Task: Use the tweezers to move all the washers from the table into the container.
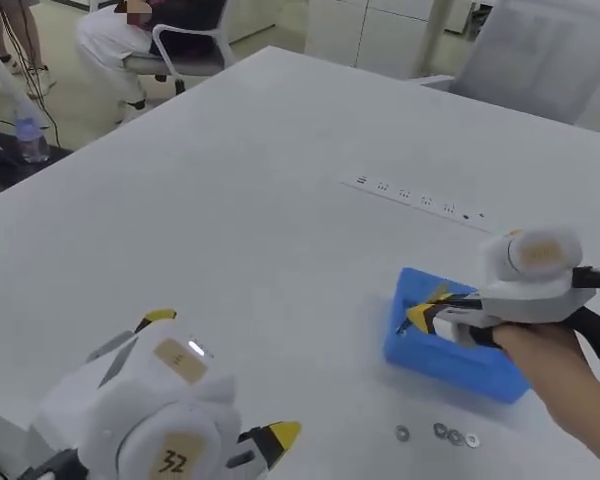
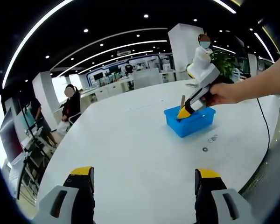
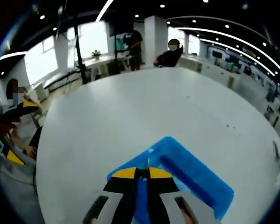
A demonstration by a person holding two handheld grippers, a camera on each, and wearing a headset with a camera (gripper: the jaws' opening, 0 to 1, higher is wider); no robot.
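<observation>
A blue container [image 1: 450,352] [image 2: 190,122] [image 3: 191,176] stands on the white table [image 1: 240,200]. My right gripper [image 1: 412,318] [image 2: 181,113] [image 3: 142,173] hovers over the container's left end, shut on thin tan tweezers [image 1: 439,294] [image 2: 182,101] whose tips point into it. Several small metal washers [image 1: 441,432] [image 2: 210,139] lie on the table just in front of the container. My left gripper [image 1: 220,375] [image 2: 144,173] is low at the near left, open with nothing between its yellow-tipped jaws, well away from the container.
A row of flush sockets [image 1: 420,198] is set into the table behind the container. Office chairs [image 1: 180,45] stand beyond the far edge, and a person sits at the back left. A water bottle [image 1: 30,135] stands on the floor.
</observation>
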